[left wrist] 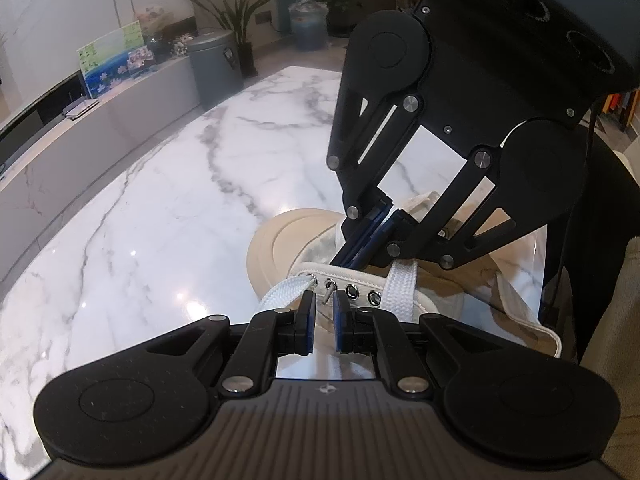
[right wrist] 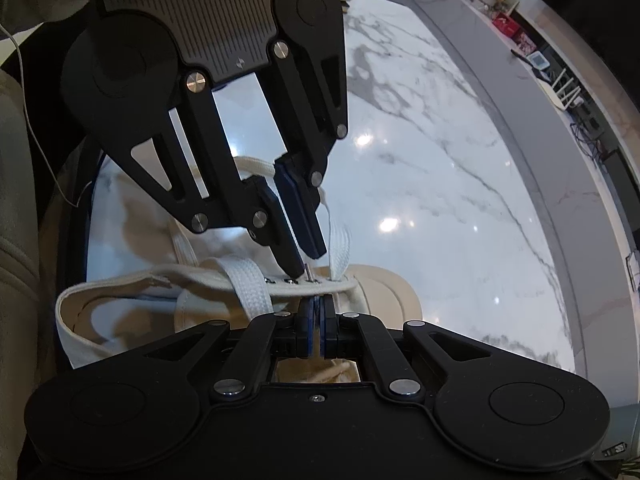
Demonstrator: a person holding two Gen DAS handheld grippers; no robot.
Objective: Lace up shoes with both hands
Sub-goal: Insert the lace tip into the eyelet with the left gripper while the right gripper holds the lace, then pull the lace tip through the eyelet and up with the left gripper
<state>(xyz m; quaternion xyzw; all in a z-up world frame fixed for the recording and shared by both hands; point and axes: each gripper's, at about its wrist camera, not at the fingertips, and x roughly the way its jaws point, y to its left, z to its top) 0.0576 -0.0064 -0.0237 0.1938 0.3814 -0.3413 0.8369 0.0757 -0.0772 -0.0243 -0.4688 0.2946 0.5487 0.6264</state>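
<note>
A white canvas shoe (left wrist: 448, 304) (right wrist: 120, 296) with a cream toe cap (left wrist: 276, 248) lies on the marble table. A metal lace tip (left wrist: 326, 298) (right wrist: 308, 271) pokes up through an eyelet in the row (left wrist: 362, 294). My left gripper (left wrist: 325, 300) (right wrist: 306, 260) straddles that tip, its blue pads a narrow gap apart and not pressing on it. My right gripper (left wrist: 354, 260) (right wrist: 316, 306) is shut, its tips tucked under the eyelet flap right below the tip, a thin strip of lace between the pads. A flat white lace (left wrist: 400, 292) (right wrist: 252, 288) crosses the flap.
Another lace stretch (left wrist: 280, 296) (right wrist: 340, 240) leaves the front eyelet beside my left finger. The glossy marble table (left wrist: 180, 200) (right wrist: 440, 160) spreads beyond the toe. A grey counter (left wrist: 80, 140) (right wrist: 560, 120) borders it. A person's beige clothing (right wrist: 16, 220) is close by the heel.
</note>
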